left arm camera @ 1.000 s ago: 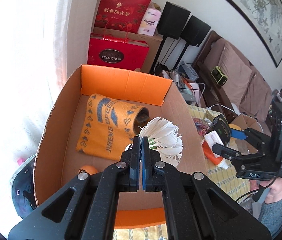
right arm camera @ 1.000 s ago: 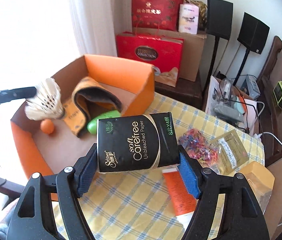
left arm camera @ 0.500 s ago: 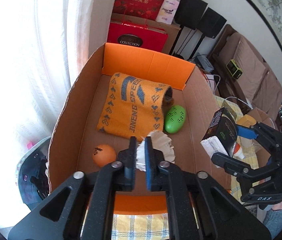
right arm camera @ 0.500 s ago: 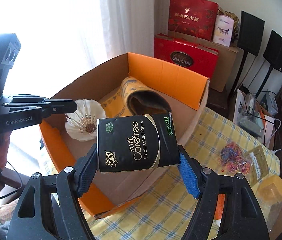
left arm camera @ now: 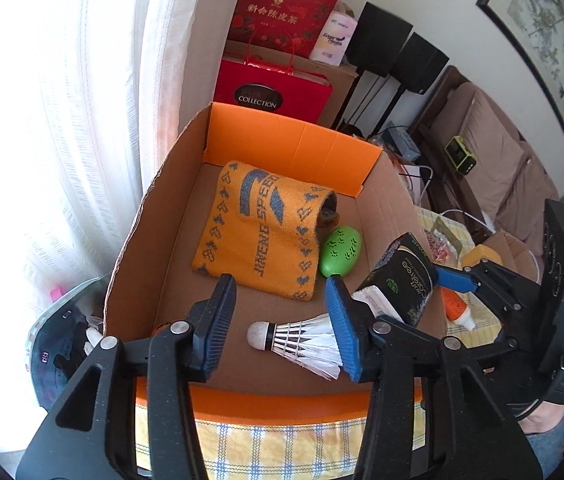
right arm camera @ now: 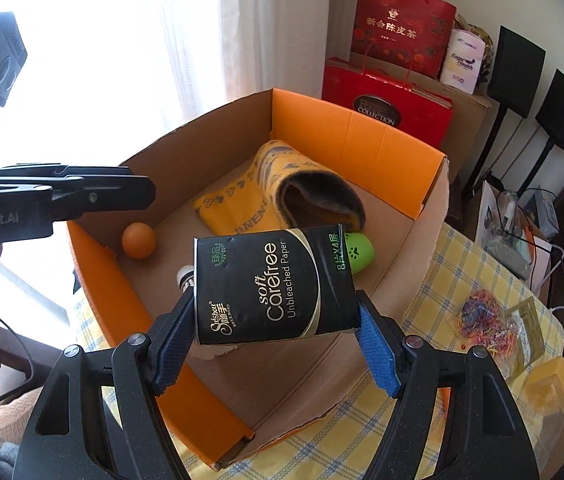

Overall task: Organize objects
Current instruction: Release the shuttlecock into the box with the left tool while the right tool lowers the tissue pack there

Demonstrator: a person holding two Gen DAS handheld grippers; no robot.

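the left gripper [left arm camera: 280, 320] has its jaws opening over the cardboard box [left arm camera: 282, 148], the shuttlecock [left arm camera: 301, 338] lying free on the box floor below them. the right gripper [right arm camera: 274, 344] clamps the tissue pack [right arm camera: 274, 284] above the box's near right wall, long axis across the jaws, probably bound inside next.

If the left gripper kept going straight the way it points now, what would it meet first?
Probably the shuttlecock lying on the floor of the cardboard box; the left gripper, jaws opening, points down at it. Depth is uncertain.
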